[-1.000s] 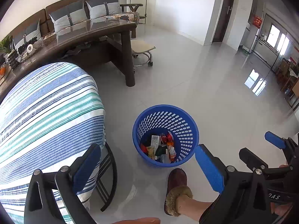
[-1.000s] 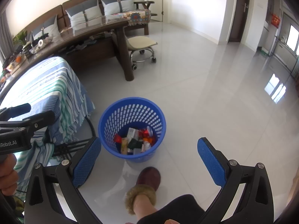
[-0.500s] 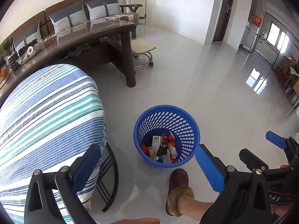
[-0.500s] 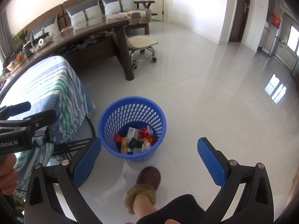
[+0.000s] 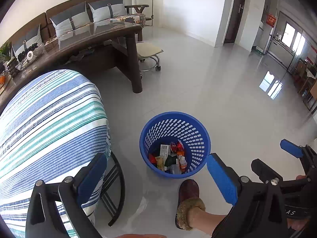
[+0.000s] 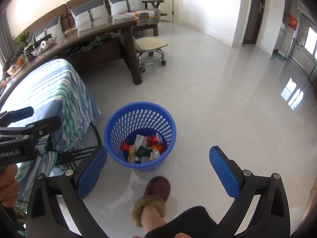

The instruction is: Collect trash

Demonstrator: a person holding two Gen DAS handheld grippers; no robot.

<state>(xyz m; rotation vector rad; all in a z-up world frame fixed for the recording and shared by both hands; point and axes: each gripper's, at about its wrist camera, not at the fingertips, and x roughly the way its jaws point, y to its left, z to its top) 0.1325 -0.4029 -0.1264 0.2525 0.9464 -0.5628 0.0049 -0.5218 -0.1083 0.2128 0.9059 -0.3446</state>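
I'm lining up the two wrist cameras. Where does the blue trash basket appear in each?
Left wrist view: the blue trash basket sits below centre, slightly right, on the floor, trash inside.
Right wrist view: blue trash basket sits just left of centre, lower half.
Shared landmark: the brown slipper, on the floor just on the near side of the basket in both.
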